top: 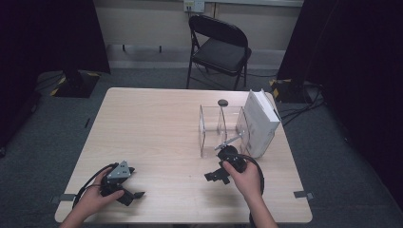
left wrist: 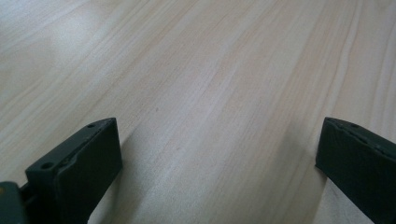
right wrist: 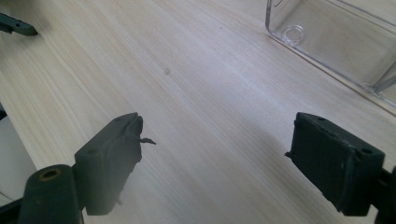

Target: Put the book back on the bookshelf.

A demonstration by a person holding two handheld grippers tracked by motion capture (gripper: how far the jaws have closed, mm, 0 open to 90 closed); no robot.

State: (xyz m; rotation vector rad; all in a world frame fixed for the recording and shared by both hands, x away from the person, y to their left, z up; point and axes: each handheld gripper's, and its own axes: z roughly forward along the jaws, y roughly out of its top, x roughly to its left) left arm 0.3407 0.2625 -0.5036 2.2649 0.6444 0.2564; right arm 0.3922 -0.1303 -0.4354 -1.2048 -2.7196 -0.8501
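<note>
My left gripper (top: 134, 183) rests low over the near-left part of the wooden table (top: 152, 123), held by a hand, with its grey plate on top. In the left gripper view its jaws stand wide apart over bare wood, so the left gripper (left wrist: 219, 140) is open and holds nothing. My right gripper (top: 216, 165) sits at the near right, just in front of a clear acrylic organizer (top: 219, 127). Its jaws are also spread, leaving the right gripper (right wrist: 217, 137) open above the tabletop. The organizer's corner (right wrist: 336, 42) lies ahead to the right.
A white box (top: 260, 121) leans against the organizer's right side. A small dark round object (top: 222, 102) lies behind the organizer. A black folding chair (top: 219, 45) stands beyond the table's far edge. Dark curtains hang on both sides.
</note>
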